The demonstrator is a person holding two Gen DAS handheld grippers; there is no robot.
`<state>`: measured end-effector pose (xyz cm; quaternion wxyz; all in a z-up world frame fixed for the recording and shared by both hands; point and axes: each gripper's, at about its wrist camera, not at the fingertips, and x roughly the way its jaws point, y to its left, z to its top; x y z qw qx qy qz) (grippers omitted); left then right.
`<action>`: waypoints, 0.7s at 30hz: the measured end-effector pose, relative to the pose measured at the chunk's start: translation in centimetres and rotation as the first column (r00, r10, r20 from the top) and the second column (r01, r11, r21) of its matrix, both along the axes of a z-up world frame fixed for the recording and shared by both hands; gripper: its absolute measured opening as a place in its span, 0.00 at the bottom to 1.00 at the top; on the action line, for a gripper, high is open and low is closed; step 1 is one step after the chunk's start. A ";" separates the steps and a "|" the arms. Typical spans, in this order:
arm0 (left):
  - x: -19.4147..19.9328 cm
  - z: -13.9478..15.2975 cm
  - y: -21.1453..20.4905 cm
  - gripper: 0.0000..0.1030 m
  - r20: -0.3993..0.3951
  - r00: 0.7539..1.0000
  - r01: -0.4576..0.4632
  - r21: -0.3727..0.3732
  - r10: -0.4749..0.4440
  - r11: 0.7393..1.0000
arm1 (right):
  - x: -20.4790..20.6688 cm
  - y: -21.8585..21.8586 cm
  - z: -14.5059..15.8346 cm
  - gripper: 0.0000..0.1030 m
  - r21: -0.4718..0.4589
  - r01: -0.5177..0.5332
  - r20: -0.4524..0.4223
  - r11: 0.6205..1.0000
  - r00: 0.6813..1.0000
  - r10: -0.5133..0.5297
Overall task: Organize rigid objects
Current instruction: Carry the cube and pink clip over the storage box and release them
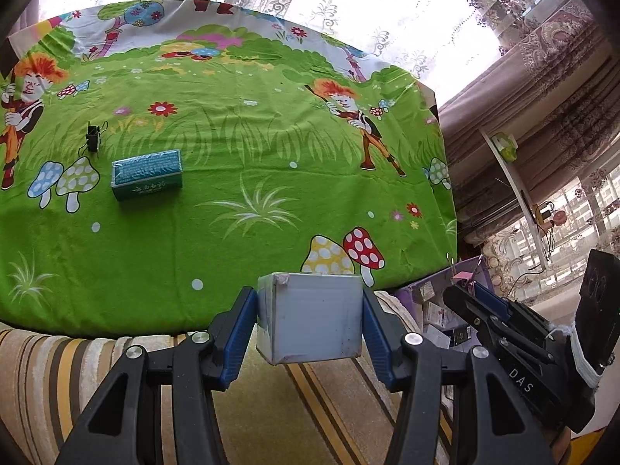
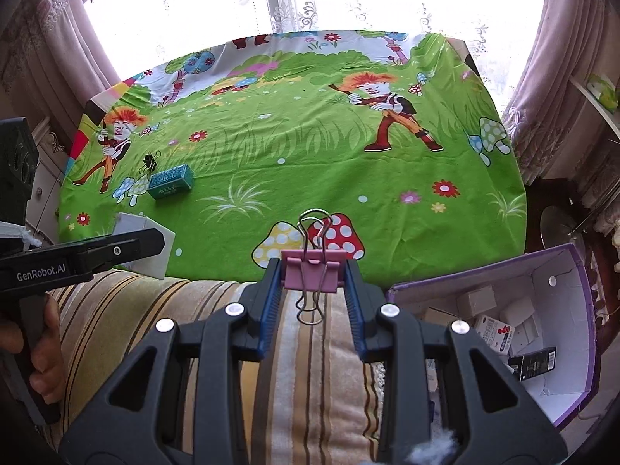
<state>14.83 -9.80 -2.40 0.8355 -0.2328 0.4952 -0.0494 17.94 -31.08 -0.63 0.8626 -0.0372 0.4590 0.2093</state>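
Rigid objects are split between our two grippers, the table and a box. Our left gripper (image 1: 310, 321) is clamped on a white carton (image 1: 312, 317), its blue pads pressed to the carton's two sides, and holds it in the air at the near edge of the table, over the striped cushion (image 1: 271, 407). Our right gripper (image 2: 313, 275) pinches a pink binder clip (image 2: 312, 275) between its pads, the clip's wire handles pointing up and down, also above the cushion just short of the table edge. On the green cartoon tablecloth (image 2: 310, 162) we see a teal box (image 2: 170, 181) lying flat toward the left side, with a black binder clip (image 2: 150, 161) standing just behind it, near but apart. To the right of our right gripper sits an open purple storage box (image 2: 581, 310) holding several small cartons, among them a black one and white ones. From the right wrist view our left gripper (image 2: 155, 240) shows at the left edge with the white carton.
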 end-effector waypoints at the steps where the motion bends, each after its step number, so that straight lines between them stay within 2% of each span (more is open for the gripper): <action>1: 0.1 0.0 -0.9 0.52 0.000 1.000 0.020 -0.002 -0.020 1.000 | -0.2 -0.9 0.1 0.35 0.001 0.017 0.003 1.000 1.000 -0.017; 6: 0.3 0.5 -4.9 0.52 0.015 0.992 0.123 -0.024 -0.122 0.992 | -0.6 -6.5 -0.1 0.35 -0.003 0.132 0.007 0.991 0.991 -0.132; 12: 0.6 0.8 -8.8 0.52 0.025 0.976 0.218 -0.030 -0.217 0.976 | -0.7 -12.9 -0.5 0.35 -0.008 0.276 0.007 0.961 0.961 -0.276; 21: 1.4 1.1 -13.7 0.52 0.054 0.943 0.333 -0.067 -0.330 0.941 | -1.0 -18.6 -0.2 0.35 -0.030 0.409 0.038 0.912 0.912 -0.408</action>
